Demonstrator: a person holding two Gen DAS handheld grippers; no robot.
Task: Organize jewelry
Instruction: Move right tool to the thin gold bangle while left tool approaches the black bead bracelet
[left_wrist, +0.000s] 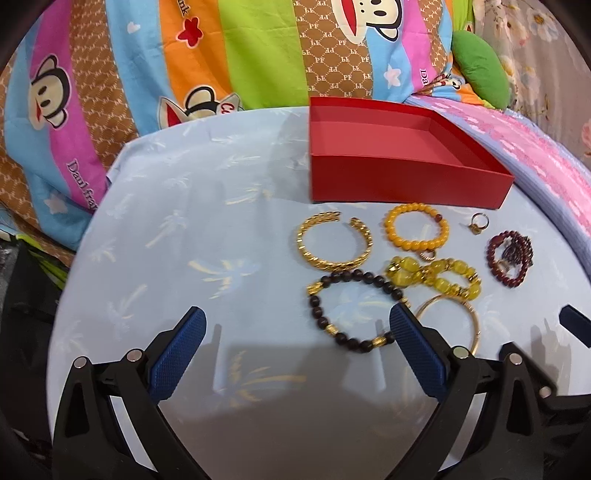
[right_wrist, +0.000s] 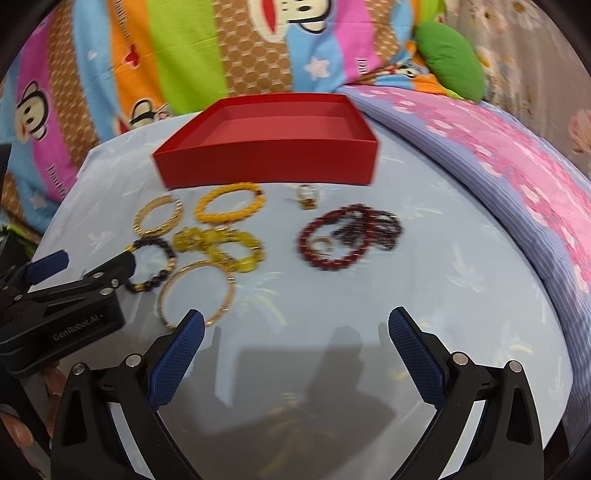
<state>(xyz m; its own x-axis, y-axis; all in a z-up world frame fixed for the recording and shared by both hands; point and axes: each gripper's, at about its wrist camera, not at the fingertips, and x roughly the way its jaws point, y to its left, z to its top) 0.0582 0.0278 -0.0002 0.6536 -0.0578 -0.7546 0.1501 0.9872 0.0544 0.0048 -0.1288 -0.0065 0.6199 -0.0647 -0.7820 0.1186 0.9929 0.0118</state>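
An empty red box (left_wrist: 402, 184) (right_wrist: 266, 162) stands at the back of the light blue cloth. In front of it lie a gold cuff bangle (left_wrist: 334, 242), an orange bead bracelet (left_wrist: 415, 230), a yellow bead bracelet (left_wrist: 432, 277), a dark bead bracelet (left_wrist: 354, 310), a thin gold bangle (left_wrist: 476, 325) (right_wrist: 195, 291), a ring (left_wrist: 478, 223) (right_wrist: 308, 197) and dark red beads (left_wrist: 511, 253) (right_wrist: 347, 234). My left gripper (left_wrist: 297, 319) is open, its right finger over the dark bracelet's edge. My right gripper (right_wrist: 295, 321) is open and empty, right of the thin bangle.
The cloth (left_wrist: 207, 236) covers a round table. A striped monkey-print quilt (left_wrist: 184, 55) lies behind, with a green cushion (left_wrist: 480, 66) and a pink flowered blanket (right_wrist: 517, 158) at the right. The right gripper's tip (left_wrist: 574, 325) shows at the left view's edge.
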